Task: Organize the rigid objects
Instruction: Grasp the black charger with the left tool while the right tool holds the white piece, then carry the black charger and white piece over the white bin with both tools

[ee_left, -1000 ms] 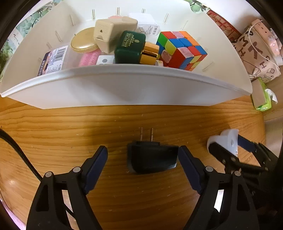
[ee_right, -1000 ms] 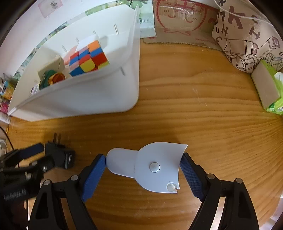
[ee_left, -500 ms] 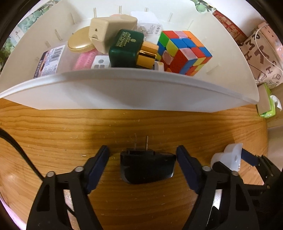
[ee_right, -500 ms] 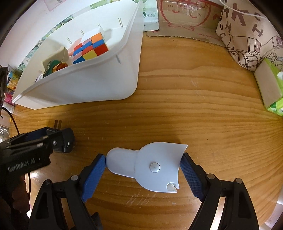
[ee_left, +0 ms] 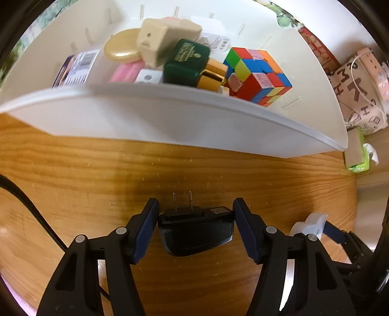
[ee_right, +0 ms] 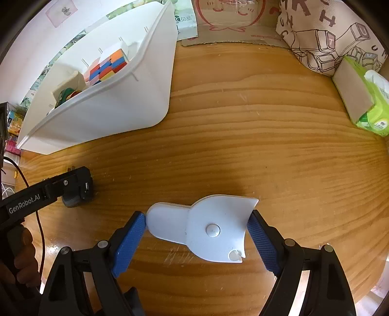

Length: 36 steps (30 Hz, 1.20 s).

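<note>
A black plug adapter [ee_left: 197,233] lies on the wooden table [ee_left: 97,182], prongs toward the white bin [ee_left: 170,121]. My left gripper [ee_left: 195,203] has it between its jaws, which are closing, and both blue pads touch its sides. The adapter [ee_right: 77,192] also shows at the left of the right wrist view. A flat white plastic piece [ee_right: 206,226] spans my right gripper [ee_right: 197,216], which is shut on its two ends. The bin holds a colour cube [ee_left: 257,73], a green and gold box [ee_left: 189,63], a beige block [ee_left: 158,41] and other small items.
A green tissue pack [ee_right: 364,97] and a printed fabric bag [ee_right: 323,41] sit at the table's far right. Flat cardboard [ee_right: 231,21] lies behind. A black cable [ee_left: 29,206] crosses the table at the left. A person's hand [ee_right: 22,262] holds the left gripper's handle.
My left gripper's jaws have narrowed from well apart to touching the adapter's sides. My right gripper, still holding the white piece, has drifted away from the bin.
</note>
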Each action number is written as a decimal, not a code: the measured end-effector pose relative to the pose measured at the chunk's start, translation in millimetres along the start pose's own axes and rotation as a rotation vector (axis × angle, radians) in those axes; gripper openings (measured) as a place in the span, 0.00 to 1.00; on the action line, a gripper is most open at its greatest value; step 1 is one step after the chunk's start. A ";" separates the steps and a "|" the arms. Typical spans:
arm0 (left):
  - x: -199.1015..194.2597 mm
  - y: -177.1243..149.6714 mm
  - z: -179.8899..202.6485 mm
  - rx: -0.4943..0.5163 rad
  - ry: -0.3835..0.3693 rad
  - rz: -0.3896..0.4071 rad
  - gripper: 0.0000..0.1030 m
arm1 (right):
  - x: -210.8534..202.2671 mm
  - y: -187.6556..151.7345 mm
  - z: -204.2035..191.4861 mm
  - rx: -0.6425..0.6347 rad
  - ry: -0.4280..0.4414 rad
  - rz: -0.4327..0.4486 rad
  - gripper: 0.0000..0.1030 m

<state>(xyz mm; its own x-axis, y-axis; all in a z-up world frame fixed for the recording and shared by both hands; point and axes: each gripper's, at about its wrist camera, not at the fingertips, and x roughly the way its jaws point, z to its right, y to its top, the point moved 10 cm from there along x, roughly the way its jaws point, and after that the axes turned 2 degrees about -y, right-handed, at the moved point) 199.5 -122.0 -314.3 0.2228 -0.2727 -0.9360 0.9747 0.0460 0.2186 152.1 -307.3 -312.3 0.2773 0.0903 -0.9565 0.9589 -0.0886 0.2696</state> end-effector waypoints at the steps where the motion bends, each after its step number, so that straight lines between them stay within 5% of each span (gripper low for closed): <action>1: -0.9 -1.9 -2.3 -0.010 -0.007 -0.003 0.64 | -2.6 -1.7 -0.5 -0.002 0.000 0.003 0.83; 15: -43.4 -11.8 -40.2 -0.061 -0.054 0.071 0.64 | -21.2 -37.6 -43.2 -0.071 -0.007 0.051 0.82; 36: -129.0 -19.3 -119.4 -0.141 0.010 0.225 0.64 | -95.4 -18.3 -112.1 -0.169 0.053 0.372 0.82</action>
<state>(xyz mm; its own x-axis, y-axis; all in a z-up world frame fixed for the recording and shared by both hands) 154.0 27.0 -230.8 0.4341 -0.2306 -0.8709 0.8929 0.2386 0.3819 114.9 -203.1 -213.5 0.6057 0.1343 -0.7843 0.7876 0.0391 0.6149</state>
